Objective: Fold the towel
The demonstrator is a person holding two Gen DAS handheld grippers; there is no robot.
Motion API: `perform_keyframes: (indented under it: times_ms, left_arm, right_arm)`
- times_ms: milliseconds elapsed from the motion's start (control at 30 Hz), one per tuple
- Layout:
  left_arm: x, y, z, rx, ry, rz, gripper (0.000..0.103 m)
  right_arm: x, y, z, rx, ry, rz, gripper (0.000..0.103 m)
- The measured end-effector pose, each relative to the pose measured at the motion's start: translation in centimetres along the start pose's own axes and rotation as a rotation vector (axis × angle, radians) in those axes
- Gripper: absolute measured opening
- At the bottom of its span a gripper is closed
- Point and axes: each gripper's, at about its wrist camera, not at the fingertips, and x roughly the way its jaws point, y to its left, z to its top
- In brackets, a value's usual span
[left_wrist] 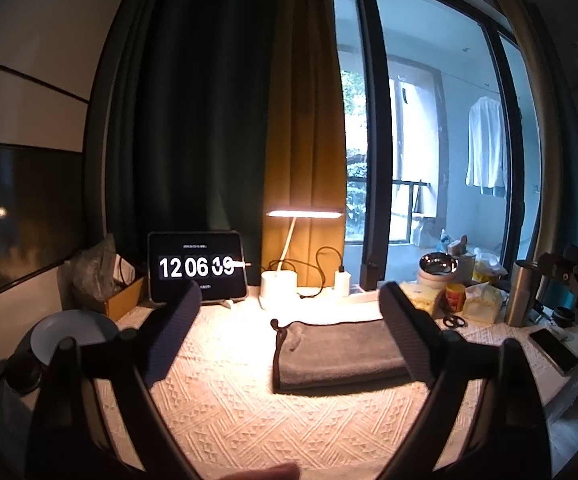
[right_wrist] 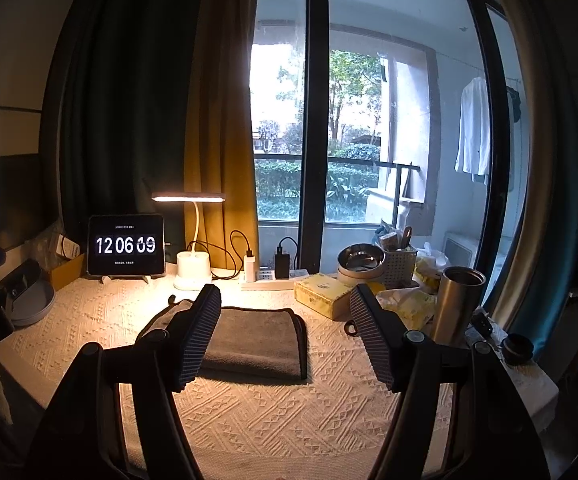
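A grey towel lies folded into a flat rectangle on the cream woven tablecloth, under the desk lamp. It also shows in the right wrist view, in the middle of the table. My left gripper is open and empty, held above the table in front of the towel, its right finger overlapping the towel's right end in view. My right gripper is open and empty, held above the table in front of the towel, its left finger overlapping the towel's left part.
A tablet clock, a lit white desk lamp, chargers and a power strip stand at the back. A yellow box, steel bowl, basket, tissue packs and steel tumbler crowd the right. A phone lies at the right, a grey bowl at the left.
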Motion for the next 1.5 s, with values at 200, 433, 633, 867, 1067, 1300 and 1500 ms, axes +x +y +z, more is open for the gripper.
perform_keyframes:
  times_ms: [200,433,633,867,1067,1300,1500]
  left_arm:
    - [0.09,0.03,0.04,-0.001,0.001,0.0,0.092]
    - [0.05,0.07,0.04,-0.003,-0.004,-0.007,0.092]
    - [-0.04,0.34,-0.07,-0.006,-0.004,-0.007,0.093]
    - [-0.05,0.33,-0.08,-0.005,-0.006,-0.006,0.093]
    - [0.0,0.36,-0.23,-0.003,0.001,-0.009,0.093]
    - [0.03,0.41,-0.27,-0.003,0.003,-0.009,0.093]
    - [0.09,0.51,-0.36,-0.002,0.005,-0.011,0.093]
  right_arm:
    - [0.18,0.16,-0.19,-0.002,0.009,0.004,0.071]
    - [0.45,0.22,-0.27,-0.004,0.015,0.005,0.071]
    - [0.53,0.33,-0.26,-0.005,0.015,0.006,0.071]
    - [0.59,0.33,-0.29,-0.003,0.015,0.007,0.071]
    - [0.6,0.28,-0.31,-0.003,0.016,0.008,0.071]
    - [0.8,0.27,-0.35,0.0,0.02,0.008,0.071]
    - [0.82,0.21,-0.36,0.001,0.02,0.006,0.071]
